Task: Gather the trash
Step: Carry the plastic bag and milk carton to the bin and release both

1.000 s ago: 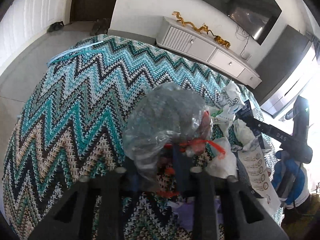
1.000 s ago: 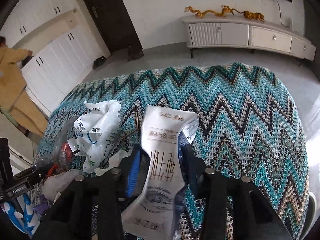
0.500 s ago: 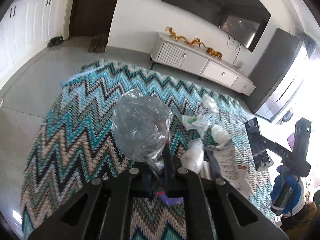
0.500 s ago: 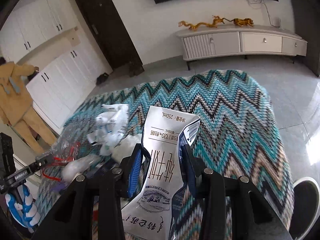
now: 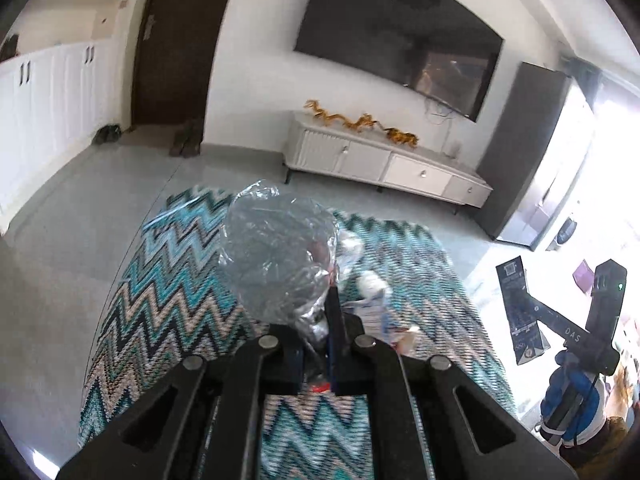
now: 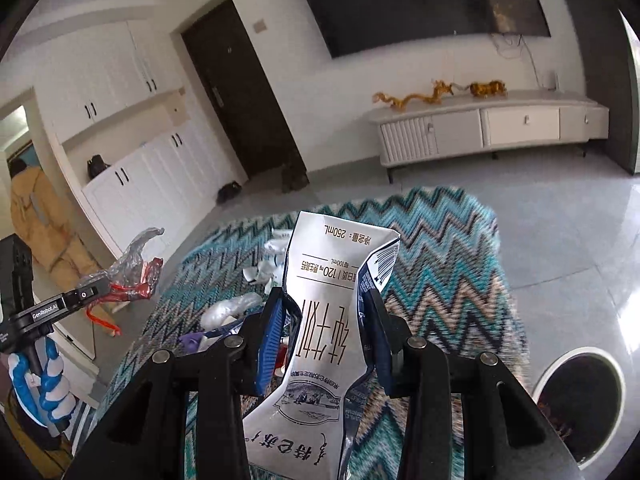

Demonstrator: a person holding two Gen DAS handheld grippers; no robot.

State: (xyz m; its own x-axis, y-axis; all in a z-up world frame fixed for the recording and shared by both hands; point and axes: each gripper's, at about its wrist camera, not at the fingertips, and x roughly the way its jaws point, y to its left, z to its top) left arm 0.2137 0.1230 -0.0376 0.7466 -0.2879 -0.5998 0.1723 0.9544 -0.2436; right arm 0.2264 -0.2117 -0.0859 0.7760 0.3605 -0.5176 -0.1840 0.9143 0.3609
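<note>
Rising off the zigzag-knit cover (image 5: pixel 168 304), both loads now hang well clear of it, where a second ago each sat low over the cloth. The left hand-held gripper (image 5: pixel 320 344) has just closed its jaws tight, and they pinch the neck of a crumpled clear plastic bag (image 5: pixel 276 256), which bulges up and ahead of the fingertips; the right wrist view shows that bag (image 6: pixel 132 268) with its red strip dangling. The right hand-held gripper (image 6: pixel 326 320) is clamped on a flattened silver milk carton (image 6: pixel 324 320), blue pads pressing its two sides, the carton standing past the fingertips and trailing below them.

Judging from this, both picks have succeeded and the carry to a bin comes next; a dark round container (image 6: pixel 580 396) on the floor at the right may be that bin, though its contents are unclear.

More wrappers (image 6: pixel 272 264) and a white wad (image 6: pixel 232 306) lie on the cover, below and beyond both tools, touched by neither.
</note>
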